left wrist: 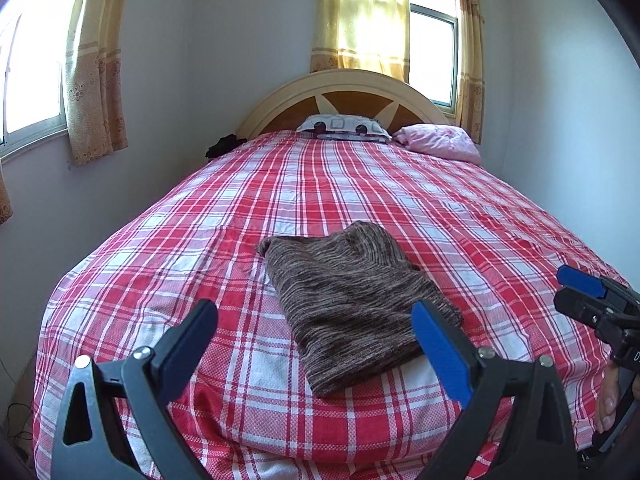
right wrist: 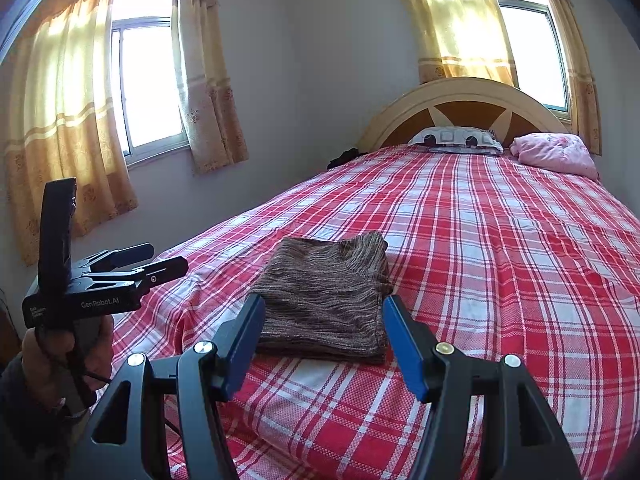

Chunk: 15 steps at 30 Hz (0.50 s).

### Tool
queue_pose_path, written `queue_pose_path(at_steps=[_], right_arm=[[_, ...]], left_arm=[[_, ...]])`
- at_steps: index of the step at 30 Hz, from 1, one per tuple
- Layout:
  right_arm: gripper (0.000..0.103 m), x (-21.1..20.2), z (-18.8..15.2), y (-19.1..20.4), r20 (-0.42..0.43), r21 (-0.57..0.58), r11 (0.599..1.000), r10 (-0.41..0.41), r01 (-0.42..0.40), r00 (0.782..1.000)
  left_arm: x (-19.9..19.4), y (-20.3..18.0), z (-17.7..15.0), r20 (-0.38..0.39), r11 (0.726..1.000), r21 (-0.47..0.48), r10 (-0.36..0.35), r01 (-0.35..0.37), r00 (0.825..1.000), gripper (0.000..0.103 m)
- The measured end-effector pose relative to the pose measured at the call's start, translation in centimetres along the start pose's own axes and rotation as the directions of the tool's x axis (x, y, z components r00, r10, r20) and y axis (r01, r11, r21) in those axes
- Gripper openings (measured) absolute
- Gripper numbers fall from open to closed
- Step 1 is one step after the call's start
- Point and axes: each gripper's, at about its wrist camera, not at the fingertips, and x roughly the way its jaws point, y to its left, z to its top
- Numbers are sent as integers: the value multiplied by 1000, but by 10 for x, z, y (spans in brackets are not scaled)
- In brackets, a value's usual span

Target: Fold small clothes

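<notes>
On the near end of the red plaid bedspread (left wrist: 400,184) a brown knit garment (left wrist: 352,300) lies as a compact, layered rectangle, so the fold looks finished or close to it. Both tools hang over the bed's edge short of it, the left gripper (left wrist: 316,320) and the right gripper (right wrist: 324,316) each with jaws apart and nothing between them, probably pulled back to check the result. No basket, box or other container is in view.
</notes>
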Motion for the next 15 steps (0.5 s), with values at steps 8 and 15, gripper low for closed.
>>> queue_pose_path(at_steps=[8,15], right_arm=[[62,1,-1,1,-6,-2,1000,6,-6,1000],[62,-1,0,2,7,-4,1000,6,-6,1000]], left_arm=[[1,-1,0,-8,1000,3,4,-4,1000,100],[2,-2,-1,-12,1000,4,1,0,1000,100]])
